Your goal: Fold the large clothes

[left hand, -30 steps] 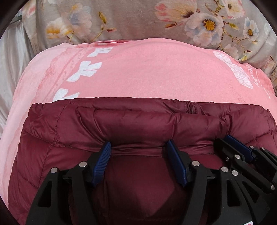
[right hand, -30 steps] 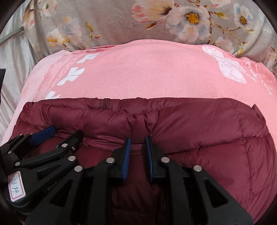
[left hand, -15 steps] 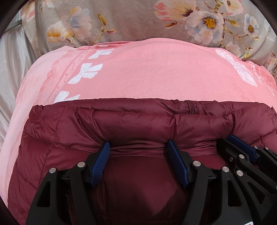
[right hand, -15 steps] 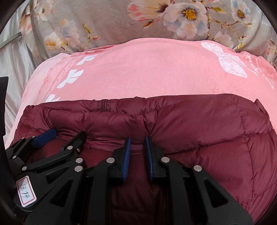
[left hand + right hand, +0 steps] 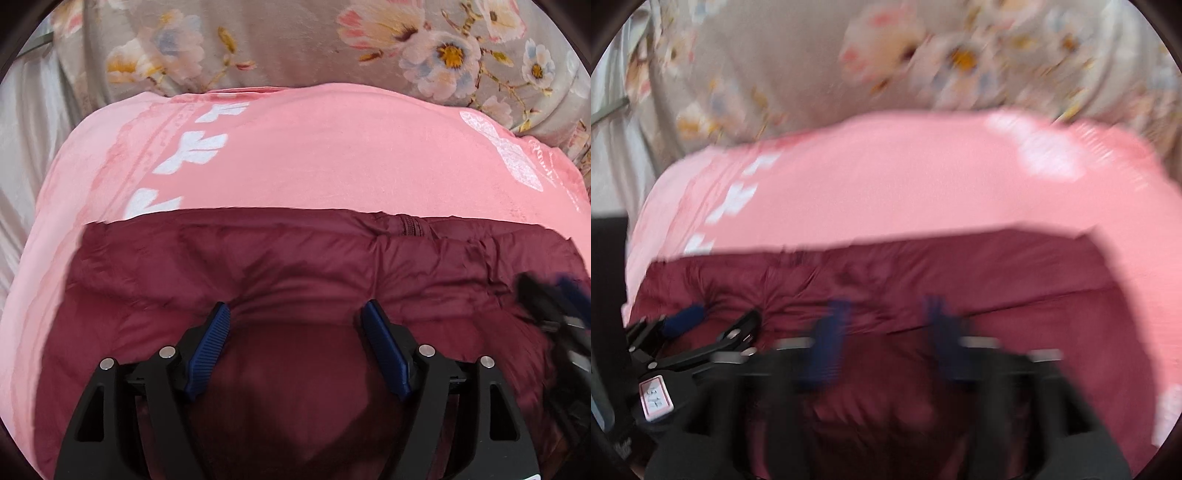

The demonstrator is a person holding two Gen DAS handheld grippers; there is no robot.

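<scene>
A dark red quilted jacket (image 5: 295, 266) lies folded on a pink blanket (image 5: 314, 155), its zipper (image 5: 408, 225) at the far edge. My left gripper (image 5: 295, 314) is open, its blue pads spread over the jacket's fold and holding nothing. In the blurred right wrist view my right gripper (image 5: 886, 314) is open above the jacket (image 5: 997, 273), its pads apart. The right gripper shows blurred at the right edge of the left wrist view (image 5: 554, 299). The left gripper shows at the lower left of the right wrist view (image 5: 701, 332).
A grey floral cover (image 5: 295, 40) lies beyond the pink blanket. Pale fabric (image 5: 22, 129) runs along the left side. The pink blanket (image 5: 886, 177) has white leaf prints on the left and a white motif on the right.
My right gripper has opened and let go of the jacket's edge, and it is moving fast and pulling back. The left gripper stays open and has shifted slightly back.
</scene>
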